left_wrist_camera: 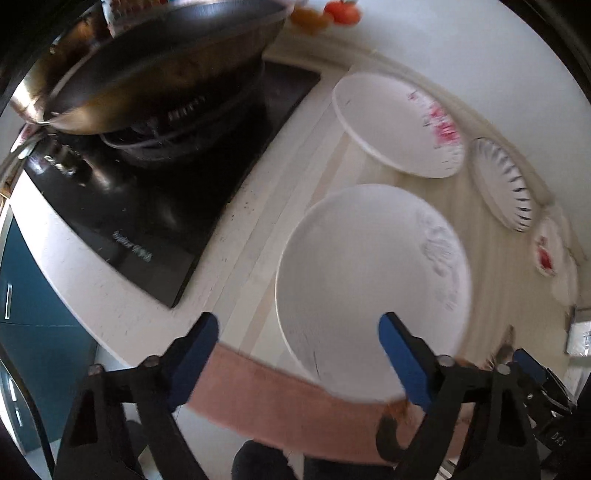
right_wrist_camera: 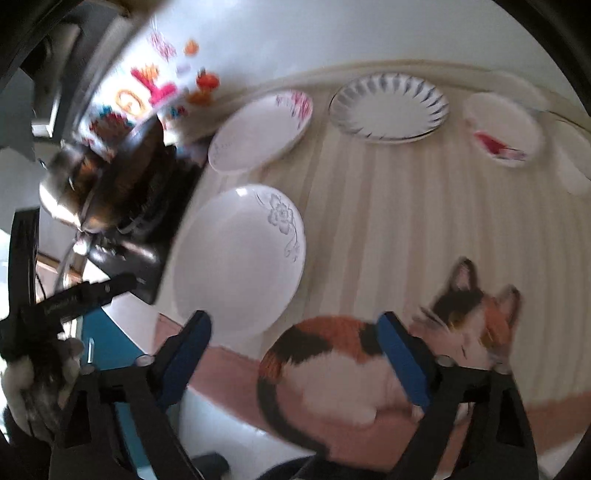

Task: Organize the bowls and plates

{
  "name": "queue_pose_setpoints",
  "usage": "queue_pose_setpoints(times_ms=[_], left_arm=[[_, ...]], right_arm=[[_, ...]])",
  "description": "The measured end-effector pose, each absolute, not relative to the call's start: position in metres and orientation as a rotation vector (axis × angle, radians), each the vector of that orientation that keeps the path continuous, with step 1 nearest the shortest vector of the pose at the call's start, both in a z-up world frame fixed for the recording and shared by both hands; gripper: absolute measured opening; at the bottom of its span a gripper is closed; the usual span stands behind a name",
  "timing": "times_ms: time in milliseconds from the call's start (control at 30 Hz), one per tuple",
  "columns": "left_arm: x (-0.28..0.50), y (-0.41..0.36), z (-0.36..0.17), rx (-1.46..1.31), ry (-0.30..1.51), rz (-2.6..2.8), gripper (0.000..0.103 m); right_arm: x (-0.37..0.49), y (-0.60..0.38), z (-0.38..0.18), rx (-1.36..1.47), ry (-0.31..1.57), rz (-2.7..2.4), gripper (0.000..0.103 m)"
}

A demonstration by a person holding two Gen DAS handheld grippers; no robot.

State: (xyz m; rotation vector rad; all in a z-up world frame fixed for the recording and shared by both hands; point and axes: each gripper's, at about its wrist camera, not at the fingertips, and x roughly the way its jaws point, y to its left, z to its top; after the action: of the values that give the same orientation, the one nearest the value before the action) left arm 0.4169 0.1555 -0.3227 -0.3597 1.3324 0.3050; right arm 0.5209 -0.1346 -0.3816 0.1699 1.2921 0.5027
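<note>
1. Kitchen counter, white and speckled, seen from both wrist cameras: a striped cream mat with a pink border and a printed calico cat covers its right part, running back to the white wall.
2. The left gripper hangs over the counter's front edge with its blue-padded jaws apart and nothing between the pads; its right finger overlaps the near rim of the grey-flower plate.
3. The right gripper stands over the cat print at the mat's front border, its jaws likewise spread and gripping nothing.
4. The grey-flower plate lies flat at the mat's front-left corner, its flower toward the back right; bare mat lies open to its right.
5. Behind it, apart from it, the pink-flower plate lies flat near the back edge, beside the black hob.
6. Along the back edge toward the right follow a blue-streaked fluted plate, which seems to sit on a second one, a white bowl with a red motif and, last, another white dish, too blurred to name.
7. A dark wok sits on the hob's burner, left of the mat.
8. Teal cabinet fronts drop below the counter's front edge; a light floor shows beneath.
9. Bright stickers mark the wall behind the hob.
</note>
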Motion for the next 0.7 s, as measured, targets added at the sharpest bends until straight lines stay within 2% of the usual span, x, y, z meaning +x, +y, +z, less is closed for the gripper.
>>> queue_pose_setpoints(times_ms=[67,200,267,333,433,500,567,700], left_arm=[[0.43,0.161,-0.341,-0.367,1.369,0.318,0.075],[0.449,0.167,-0.367,-0.398,1.425,0.317,0.049],[0.455,0.169,-0.376,-0.41,1.441,0.309,0.04],[0.46,0.171,-0.383,-0.399,1.455,0.308,0.039],[0.462,0.172,-0.388,-0.389,1.46,0.295,0.038],[0.462,0.174,-0.387,-0.389,1.452,0.285,0.038],[0.462,0.176,-0.386,-0.387,1.448,0.283,0.036],[0.463,0.172,-0.387,-0.375,1.44,0.282,0.035]], right_arm=[[0.545,-0.126,-0.407,0.173,1.347,0.53,0.077],[0.58,-0.11,-0.448,0.188,1.431,0.58,0.068],[0.589,-0.103,-0.459,0.195,1.456,0.6,0.063],[0.602,-0.095,-0.469,0.219,1.473,0.645,0.058],[0.61,-0.081,-0.475,0.205,1.481,0.682,0.041],[0.615,-0.072,-0.482,0.194,1.491,0.698,0.022],[0.616,-0.068,-0.483,0.168,1.48,0.701,0.015],[0.614,-0.063,-0.48,0.153,1.451,0.707,0.015]])
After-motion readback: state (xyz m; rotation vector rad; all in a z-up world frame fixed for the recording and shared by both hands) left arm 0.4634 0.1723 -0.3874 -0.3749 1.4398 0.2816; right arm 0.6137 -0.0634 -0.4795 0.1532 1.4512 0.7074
